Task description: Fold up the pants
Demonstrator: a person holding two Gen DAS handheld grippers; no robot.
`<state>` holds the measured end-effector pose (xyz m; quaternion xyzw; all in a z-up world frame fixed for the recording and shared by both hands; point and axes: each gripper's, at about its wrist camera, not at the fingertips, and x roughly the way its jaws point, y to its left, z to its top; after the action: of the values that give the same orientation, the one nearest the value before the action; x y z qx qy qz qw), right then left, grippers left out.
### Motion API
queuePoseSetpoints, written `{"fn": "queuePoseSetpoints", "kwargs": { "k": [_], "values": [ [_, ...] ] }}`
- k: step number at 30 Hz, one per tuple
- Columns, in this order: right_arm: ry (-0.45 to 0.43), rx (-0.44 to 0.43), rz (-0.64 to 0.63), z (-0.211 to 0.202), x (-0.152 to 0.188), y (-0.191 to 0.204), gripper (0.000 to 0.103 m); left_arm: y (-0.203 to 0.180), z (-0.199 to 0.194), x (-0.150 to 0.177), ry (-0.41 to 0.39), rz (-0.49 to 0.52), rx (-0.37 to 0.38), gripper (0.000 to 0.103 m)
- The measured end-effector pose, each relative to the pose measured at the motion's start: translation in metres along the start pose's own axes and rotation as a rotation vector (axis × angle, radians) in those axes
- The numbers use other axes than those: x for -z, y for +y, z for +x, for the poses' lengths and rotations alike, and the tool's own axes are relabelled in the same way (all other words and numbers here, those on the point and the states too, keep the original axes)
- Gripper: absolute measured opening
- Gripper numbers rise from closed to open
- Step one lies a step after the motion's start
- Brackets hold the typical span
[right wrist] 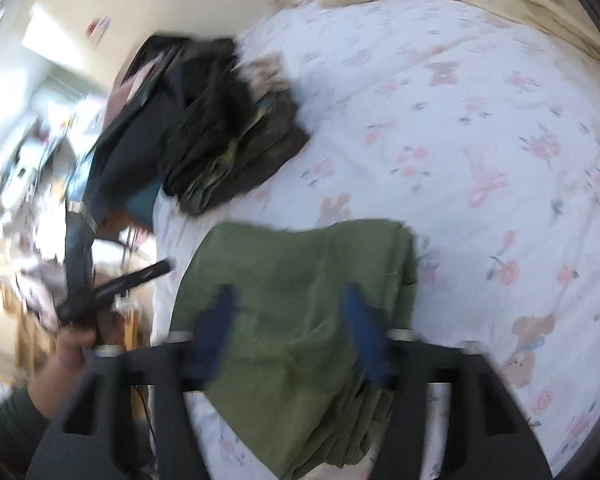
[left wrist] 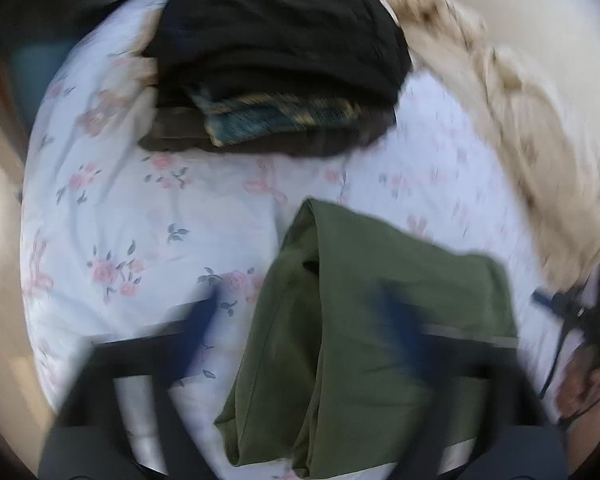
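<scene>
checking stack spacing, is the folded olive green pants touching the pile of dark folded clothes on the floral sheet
Apart. The left wrist view shows a strip of bare floral sheet between the olive green pants and the dark clothes pile.

You're looking at matt olive-green cloth pants (left wrist: 364, 340) at lower centre, on a smooth cotton-like floral sheet (left wrist: 140, 208). At upper centre sits dark matt folded clothing (left wrist: 276, 60); a cream, rumpled blanket (left wrist: 540, 140) lies upper right.

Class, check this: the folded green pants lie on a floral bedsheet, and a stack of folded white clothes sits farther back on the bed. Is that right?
Not quite. The stack is dark, black and brown, not white, as the left wrist view shows. The folded green pants do lie on the floral bedsheet.
</scene>
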<state>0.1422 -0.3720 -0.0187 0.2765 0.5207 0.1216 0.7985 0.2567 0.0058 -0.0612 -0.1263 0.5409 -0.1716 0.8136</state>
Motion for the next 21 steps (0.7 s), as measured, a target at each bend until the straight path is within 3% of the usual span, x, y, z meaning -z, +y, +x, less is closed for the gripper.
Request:
{"fn": "queuePoseSetpoints", "kwargs": {
  "k": [1,6,8,12,18,20,21],
  "values": [
    [0.001,0.012,0.047,0.003,0.0,-0.01,0.086,0.001,0.001,0.003,-0.005,-0.017,0.036,0.102],
    [0.1,-0.05,0.298,0.037,0.02,-0.063,0.089,0.017,0.038,0.014,0.151,-0.094,0.08,0.102],
    [0.144,-0.087,0.344,0.053,0.027,-0.073,0.091,0.014,0.055,0.017,0.193,-0.109,0.097,0.102],
    [0.17,-0.082,0.278,0.071,0.031,-0.068,0.095,0.007,0.066,0.025,0.241,-0.03,0.159,0.102],
    [0.23,-0.058,0.255,0.095,0.034,-0.073,0.099,-0.016,0.085,0.027,0.292,0.055,0.097,0.102],
    [0.247,-0.059,0.209,0.1,0.033,-0.07,0.095,-0.027,0.09,0.026,0.295,0.085,0.107,0.094],
    [0.269,-0.065,0.161,0.104,0.033,-0.064,0.089,-0.033,0.093,0.025,0.304,0.116,0.087,0.085]
  ]
}}
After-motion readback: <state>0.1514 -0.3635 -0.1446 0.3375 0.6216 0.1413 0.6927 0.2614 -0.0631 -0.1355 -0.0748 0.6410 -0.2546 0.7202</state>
